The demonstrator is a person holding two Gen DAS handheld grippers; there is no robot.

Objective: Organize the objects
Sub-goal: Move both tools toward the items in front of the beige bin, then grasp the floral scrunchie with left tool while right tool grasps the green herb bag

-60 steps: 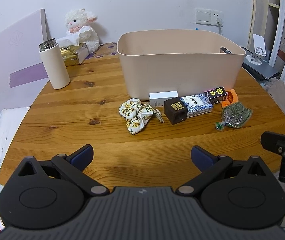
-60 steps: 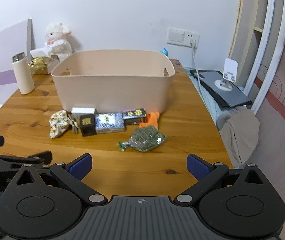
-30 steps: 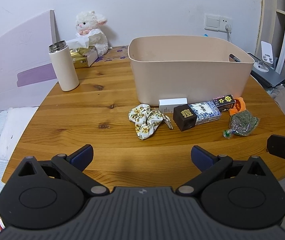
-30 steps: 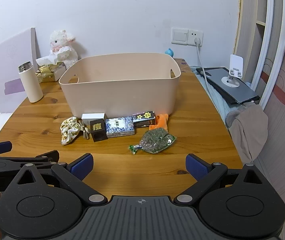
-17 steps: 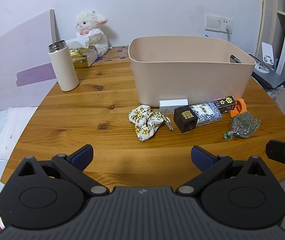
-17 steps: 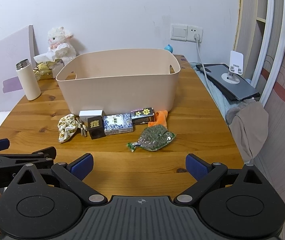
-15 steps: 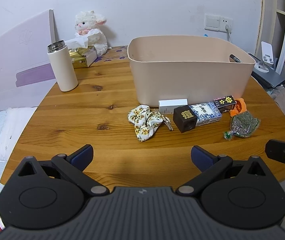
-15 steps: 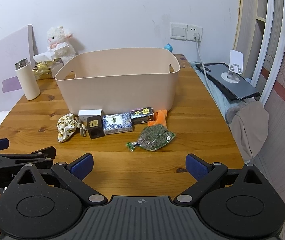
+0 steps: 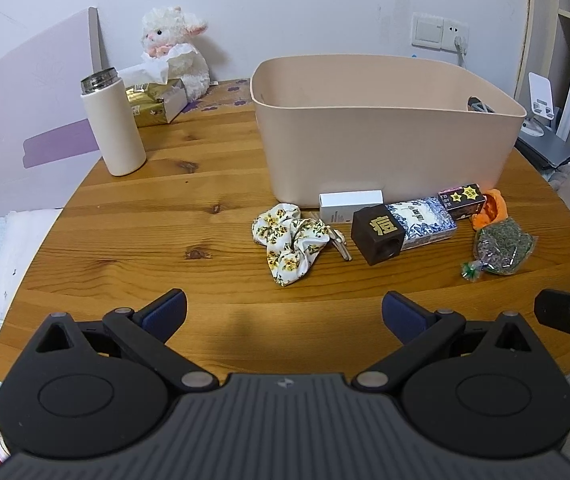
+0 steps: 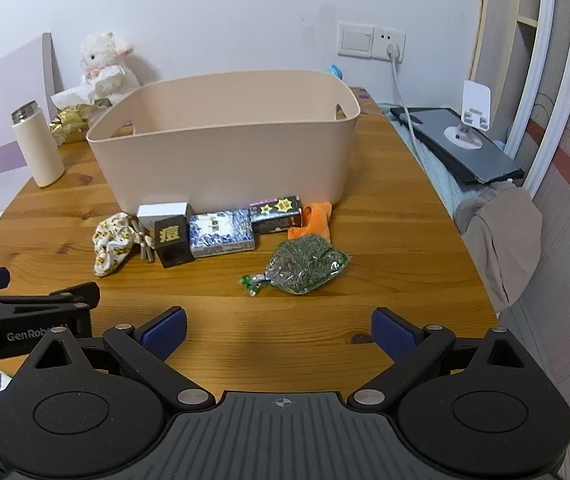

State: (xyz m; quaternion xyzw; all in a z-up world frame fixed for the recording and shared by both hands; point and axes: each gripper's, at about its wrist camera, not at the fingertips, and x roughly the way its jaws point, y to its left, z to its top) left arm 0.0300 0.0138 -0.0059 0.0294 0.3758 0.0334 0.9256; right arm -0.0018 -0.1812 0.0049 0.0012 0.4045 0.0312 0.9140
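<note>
Both grippers hang over the near edge of the wooden table [image 9: 125, 240], holding nothing. The left gripper [image 9: 284, 314] has its fingers spread wide; ahead of them lie a floral scrunchie [image 9: 289, 236] and dark cube [image 9: 379, 234]. The right gripper [image 10: 278, 330] is equally wide, the green packet [image 10: 305, 264] just ahead, the beige bin [image 10: 225, 160] beyond.

One bin [image 9: 385, 148], one flask [image 9: 113, 128], one plush lamb [image 9: 173, 48], four small boxes [image 10: 221, 232], one scrunchie [image 9: 289, 240].
</note>
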